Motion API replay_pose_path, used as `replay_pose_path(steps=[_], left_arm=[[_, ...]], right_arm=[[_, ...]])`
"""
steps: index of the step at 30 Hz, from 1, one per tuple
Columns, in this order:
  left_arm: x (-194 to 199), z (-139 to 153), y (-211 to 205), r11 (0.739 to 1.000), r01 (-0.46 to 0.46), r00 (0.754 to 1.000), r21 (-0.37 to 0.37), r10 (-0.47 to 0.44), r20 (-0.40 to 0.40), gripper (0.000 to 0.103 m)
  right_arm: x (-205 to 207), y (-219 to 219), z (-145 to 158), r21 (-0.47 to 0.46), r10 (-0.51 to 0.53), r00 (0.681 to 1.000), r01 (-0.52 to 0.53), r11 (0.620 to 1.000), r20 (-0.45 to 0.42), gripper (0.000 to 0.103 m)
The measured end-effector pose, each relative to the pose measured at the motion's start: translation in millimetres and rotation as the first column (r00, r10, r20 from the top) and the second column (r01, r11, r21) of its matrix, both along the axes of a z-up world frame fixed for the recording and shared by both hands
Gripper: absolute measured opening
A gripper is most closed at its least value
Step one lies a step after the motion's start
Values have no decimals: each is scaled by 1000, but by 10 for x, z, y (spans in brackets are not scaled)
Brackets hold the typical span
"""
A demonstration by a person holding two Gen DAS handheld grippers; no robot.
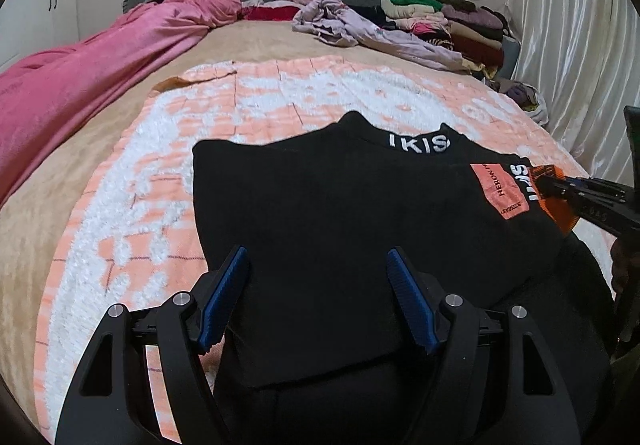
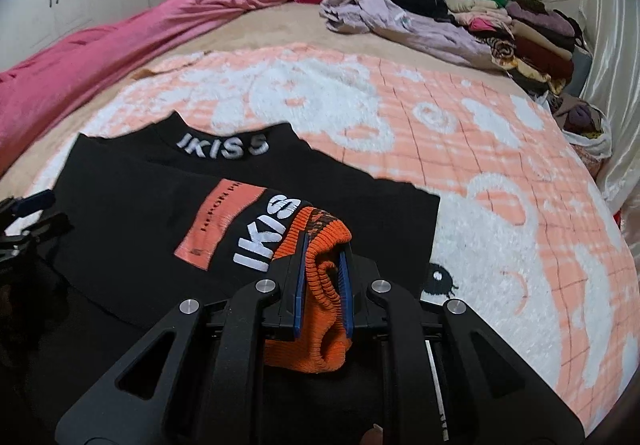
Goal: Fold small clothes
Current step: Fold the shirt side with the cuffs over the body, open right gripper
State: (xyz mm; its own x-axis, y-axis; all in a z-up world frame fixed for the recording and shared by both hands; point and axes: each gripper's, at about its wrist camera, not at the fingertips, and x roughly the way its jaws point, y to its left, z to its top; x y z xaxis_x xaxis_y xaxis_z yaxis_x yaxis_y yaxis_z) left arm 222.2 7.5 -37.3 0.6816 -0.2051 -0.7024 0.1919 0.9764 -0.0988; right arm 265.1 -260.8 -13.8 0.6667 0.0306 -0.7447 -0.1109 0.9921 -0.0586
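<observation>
the black top [image 1: 344, 229] lies partly folded on the peach-and-white blanket [image 1: 280, 93] near the bed's front edge, collar toward the headboard. white letters on the collar read "ikis" from the left wrist and "ikis 5" from the right. a salmon patch [image 2: 220, 223] on the folded-over sleeve reads "heron" in part; beside it run white letters "ikis". the right gripper [image 2: 324, 245] is clenched on the sleeve's orange ribbed cuff [image 2: 320, 309]. the left gripper [image 1: 318, 265] hangs released above the top's near part, blue pads apart, grasping nothing.
</observation>
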Motion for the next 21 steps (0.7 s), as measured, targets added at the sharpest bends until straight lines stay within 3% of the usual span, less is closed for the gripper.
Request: replay_pose_path(steps=[4,8,15,21], left_arm=[[16,-49,-19,1000,4,1000,11,-3,-21,71],[19,-68,-38,1000,6,1000,20,-6,-23,72],[-24,19,-23,1000,-1,1000,-3,1,-17,73],[-130,150,-18,1000,12,1000,-13,-12,11,74]], right_arm=[[43,-10,-123,-30,-21,1000,21,999,-23,10],[33,-39,-148,-61,-49,999,48,997,-21,18],[-200,-321,73,85,-104,994,101,991,24,22],[-342,-393,-9,256,-51,998,60,965,-41,24]])
